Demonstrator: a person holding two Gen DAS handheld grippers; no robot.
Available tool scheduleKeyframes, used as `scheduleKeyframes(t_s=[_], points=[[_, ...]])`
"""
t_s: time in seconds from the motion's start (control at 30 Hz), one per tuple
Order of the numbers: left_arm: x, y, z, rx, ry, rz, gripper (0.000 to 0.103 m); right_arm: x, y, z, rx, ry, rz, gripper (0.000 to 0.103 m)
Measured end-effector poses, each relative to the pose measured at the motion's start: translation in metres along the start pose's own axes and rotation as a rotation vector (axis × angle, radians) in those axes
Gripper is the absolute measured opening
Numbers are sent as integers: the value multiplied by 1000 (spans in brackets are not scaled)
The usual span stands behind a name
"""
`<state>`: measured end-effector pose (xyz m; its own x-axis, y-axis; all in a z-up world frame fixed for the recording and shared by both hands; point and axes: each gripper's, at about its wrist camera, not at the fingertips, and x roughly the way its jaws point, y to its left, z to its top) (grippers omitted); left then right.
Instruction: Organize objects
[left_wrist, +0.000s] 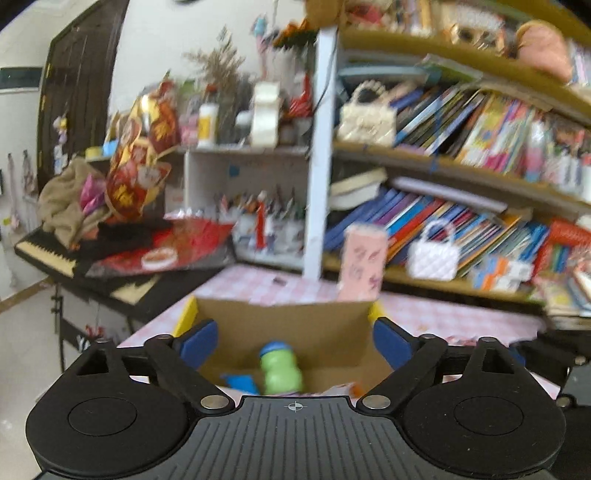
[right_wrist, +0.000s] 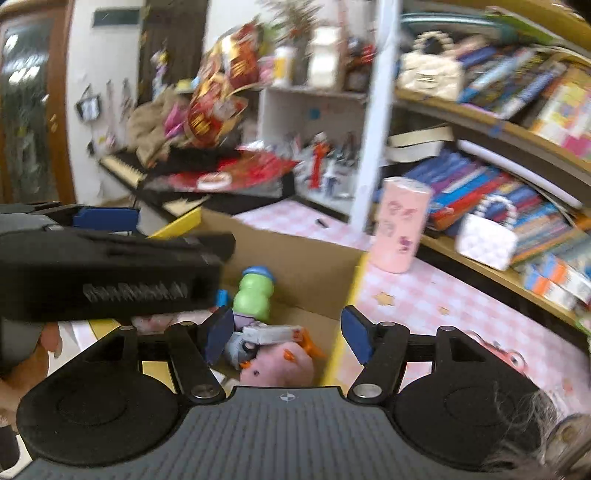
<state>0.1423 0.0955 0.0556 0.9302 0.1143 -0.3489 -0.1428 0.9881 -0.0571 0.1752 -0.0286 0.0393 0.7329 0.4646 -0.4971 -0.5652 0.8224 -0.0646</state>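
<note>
1. Left gripper: I had it hovering over the box w/ jaws spread wide, nothing between the pads. Empty.
2. Cardboard box: open-topped, yellow-edged flaps, sat on the pink check tablecloth in front of me. Served as the collection bin, as I judged it.
3. Blue item: in box, left of the bottle; too blurred to ID.
4. Green bottle: blue cap, upright-ish inside box. Counted as stowed.
5. Grey toy: w/ orange bits, lay in box on top of the pink plush. Both stowed.
6. Right gripper: jaws parted, nothing pinched; toys showed below the gap, not touched by pads. Empty.
7. Pink cup: stood upright on tablecloth just outside box's far right corner, in front of the bookshelf. Not yet binned; my likely next pick.
8. Small dark item: on cloth behind box; couldn't tell what.
9. Progress est.: several pcs in, at least the cup left. Both tools free for next grab.
</note>
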Motion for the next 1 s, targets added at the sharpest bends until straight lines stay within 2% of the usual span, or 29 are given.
scheduleKeyframes(t_s=[0.17,0.37,0.57,0.67,0.77,1.0], points=[[-34,-23,-5,44,-27,-48,96,-52,-16,-23,89,-39,-122,63],[-64,-44,-26,82,22,-108,96,-100,-25,-59,198,-42,-303,63],[-93,-57,-62,136,83,-71,96,-131,-18,-101,356,42,-499,63],[-99,-55,-75,121,127,-68,96,-141,-9,-120,417,73,-541,63],[-103,-53,-83,103,158,-70,96,-146,-1,-129,414,98,-561,63],[-114,-56,-95,127,174,-98,97,-156,11,-143,431,105,-597,68]])
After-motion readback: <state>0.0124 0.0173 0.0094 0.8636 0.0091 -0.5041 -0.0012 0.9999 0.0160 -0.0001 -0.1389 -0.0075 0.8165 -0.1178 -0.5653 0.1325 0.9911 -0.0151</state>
